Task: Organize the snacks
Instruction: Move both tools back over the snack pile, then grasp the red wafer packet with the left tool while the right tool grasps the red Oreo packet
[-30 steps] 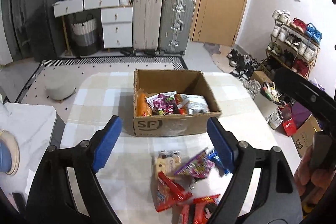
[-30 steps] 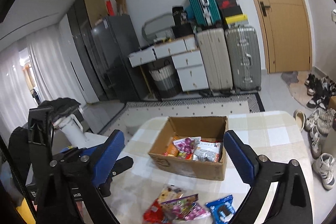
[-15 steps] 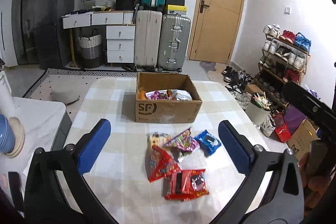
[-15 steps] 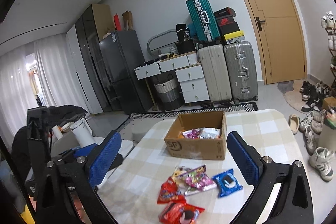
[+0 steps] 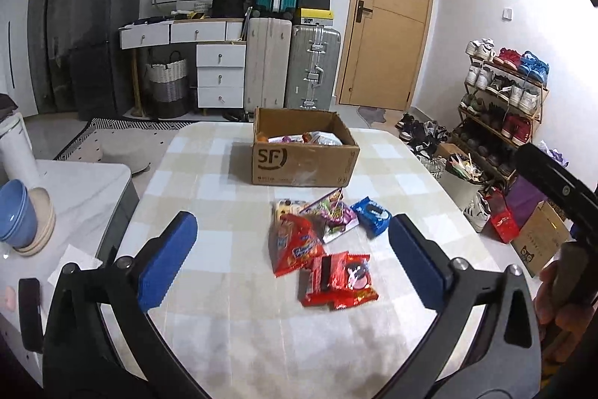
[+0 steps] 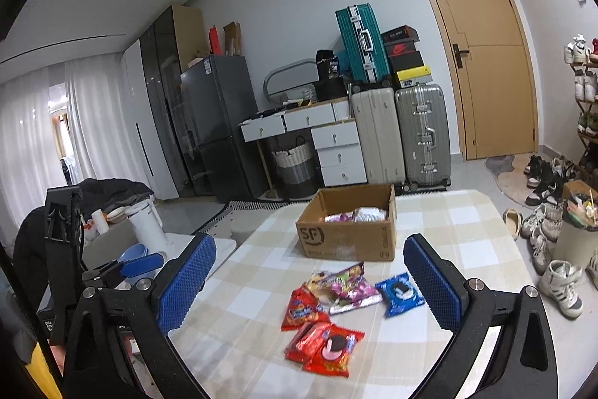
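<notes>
While both grippers hang above the near end of the checked tablecloth (image 5: 224, 197), neither one holds anything. The left gripper (image 5: 289, 262) has its blue pads spread as wide as they go, having just been opening, with only the loose snack packets showing in the gap between them, lower down on the table and untouched. The right gripper (image 6: 309, 277) stands equally wide, its jaws also just opened further, and nothing is pinched there either.

From the left wrist view, the cardboard box (image 5: 304, 157) marked SF sits at twelve o'clock on the table, top flaps open, with several packets already lying inside it. Nearer, well apart from the box, lies a loose cluster of snacks. A red cookie packet (image 5: 338, 281) is the closest, at about one o'clock from the gap's centre. Touching it at its eleven o'clock is an orange-red chip bag (image 5: 295, 247). Beyond that lie a purple candy packet (image 5: 334, 215) and, at its three o'clock, a blue Oreo packet (image 5: 372, 212); a pale packet (image 5: 284, 206) peeks out at the cluster's far left.

At three o'clock in the same view, a hand (image 5: 549, 298) grips the handle of the other gripper. Blue bowls (image 5: 15, 212) are stacked on a side counter at nine o'clock.
</notes>
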A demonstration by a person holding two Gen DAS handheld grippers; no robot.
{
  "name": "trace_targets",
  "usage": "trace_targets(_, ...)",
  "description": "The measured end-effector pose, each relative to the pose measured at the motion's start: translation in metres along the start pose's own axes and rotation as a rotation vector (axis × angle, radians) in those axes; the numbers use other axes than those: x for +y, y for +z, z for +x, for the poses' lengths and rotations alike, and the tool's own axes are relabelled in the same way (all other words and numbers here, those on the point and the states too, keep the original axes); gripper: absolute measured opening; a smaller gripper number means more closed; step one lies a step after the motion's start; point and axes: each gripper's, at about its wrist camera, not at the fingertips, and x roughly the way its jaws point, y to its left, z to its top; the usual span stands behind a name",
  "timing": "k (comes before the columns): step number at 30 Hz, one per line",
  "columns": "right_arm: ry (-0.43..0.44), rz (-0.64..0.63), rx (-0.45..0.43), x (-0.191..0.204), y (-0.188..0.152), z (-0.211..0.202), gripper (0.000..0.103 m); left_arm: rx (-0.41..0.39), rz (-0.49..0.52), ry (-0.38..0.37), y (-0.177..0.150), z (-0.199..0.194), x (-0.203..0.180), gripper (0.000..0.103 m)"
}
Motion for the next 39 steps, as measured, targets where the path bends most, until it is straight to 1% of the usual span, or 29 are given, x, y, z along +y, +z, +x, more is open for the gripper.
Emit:
trace_targets(3, 0.005, 0.004, 0.029, -0.001, -0.008, 0.007, 0.102, 0.016, 0.01, 0.021, -0.011, 0.004, 0.004, 0.102)
trace_targets(7, 0.011, 0.007, 0.085, -0.007, -0.024, 0.019, 0.102, 0.045, -0.007, 0.018, -0.022, 0.018, 0.01, 0.102)
trace_targets(8, 0.008, 0.011, 0.094, -0.009, -0.028, 0.022, 0.102, 0.064, -0.016, 0.009, -0.027, 0.024, 0.012, 0.102)
trace_targets(13, -0.001, 0.052, 0.151, -0.026, -0.047, 0.04, 0.102, 0.173, -0.029, -0.021, -0.037, 0.07, 0.014, 0.102)
trace_targets(18, 0.01, 0.092, 0.196, -0.041, -0.065, 0.058, 0.102, 0.289, -0.03, -0.095, -0.056, 0.123, 0.004, 0.102)
trace_targets(21, 0.016, 0.103, 0.235, -0.048, -0.077, 0.072, 0.102, 0.336, 0.005, -0.072, -0.066, 0.152, -0.007, 0.102)
trace_targets(27, 0.027, 0.136, 0.291, -0.065, -0.099, 0.098, 0.102, 0.39, -0.02, -0.11, -0.077, 0.198, -0.01, 0.102)
trace_targets(29, 0.028, 0.154, 0.31, -0.072, -0.106, 0.105, 0.102, 0.412, -0.045, -0.134, -0.079, 0.209, -0.006, 0.099)
trace_targets(34, 0.023, 0.177, 0.335, -0.081, -0.116, 0.118, 0.102, 0.457, -0.079, -0.168, -0.084, 0.235, -0.003, 0.078)
trace_targets(36, 0.032, 0.185, 0.344, -0.084, -0.119, 0.123, 0.102, 0.472, -0.094, -0.199, -0.086, 0.243, -0.002, 0.075)
trace_targets(38, 0.037, 0.188, 0.348, -0.086, -0.121, 0.126, 0.102, 0.485, -0.1, -0.221, -0.088, 0.249, -0.005, 0.068)
trace_targets(39, 0.039, 0.19, 0.351, -0.086, -0.122, 0.127, 0.102, 0.492, -0.094, -0.228, -0.089, 0.252, -0.007, 0.06)
